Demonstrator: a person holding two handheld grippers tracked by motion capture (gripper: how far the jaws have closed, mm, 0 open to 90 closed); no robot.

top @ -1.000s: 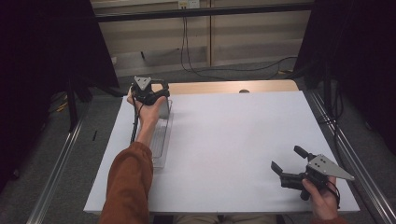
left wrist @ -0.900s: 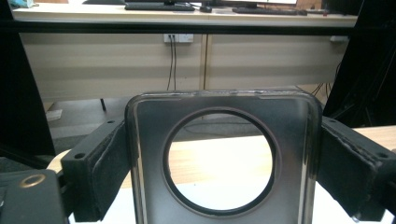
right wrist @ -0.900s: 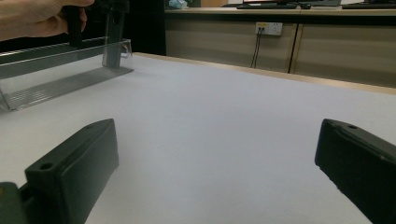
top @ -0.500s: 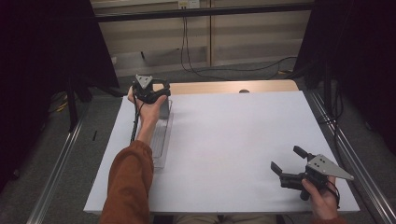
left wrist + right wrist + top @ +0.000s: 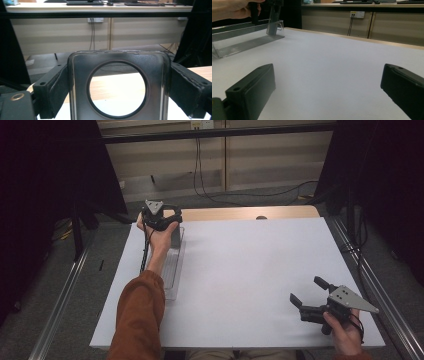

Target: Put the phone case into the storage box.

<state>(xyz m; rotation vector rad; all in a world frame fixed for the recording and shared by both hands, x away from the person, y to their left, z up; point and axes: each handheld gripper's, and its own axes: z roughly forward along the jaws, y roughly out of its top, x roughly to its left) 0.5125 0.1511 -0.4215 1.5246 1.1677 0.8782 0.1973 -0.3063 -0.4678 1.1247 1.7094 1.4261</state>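
- While the left gripper (image 5: 167, 222) clamps a dark plate (image 5: 175, 236) upright over the clear tray's (image 5: 170, 275) far end, the right gripper (image 5: 310, 296) rests apart, jaws wide and empty.
- Between its pads (image 5: 58, 91), the plate (image 5: 80, 82) stands squarely, ring hole facing forward, likely for slotting.
- Ahead of the spread right jaws, only bare table (image 5: 332, 67); the tray (image 5: 244, 42) lies far left.

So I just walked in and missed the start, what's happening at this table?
A person works two hand-held grippers over a white table. The left gripper is shut on a dark plate with a round hole, held upright at the far end of a clear plastic rack along the table's left side. Its fingers press the plate's two side edges. The right gripper is open near the front right corner, holding nothing.
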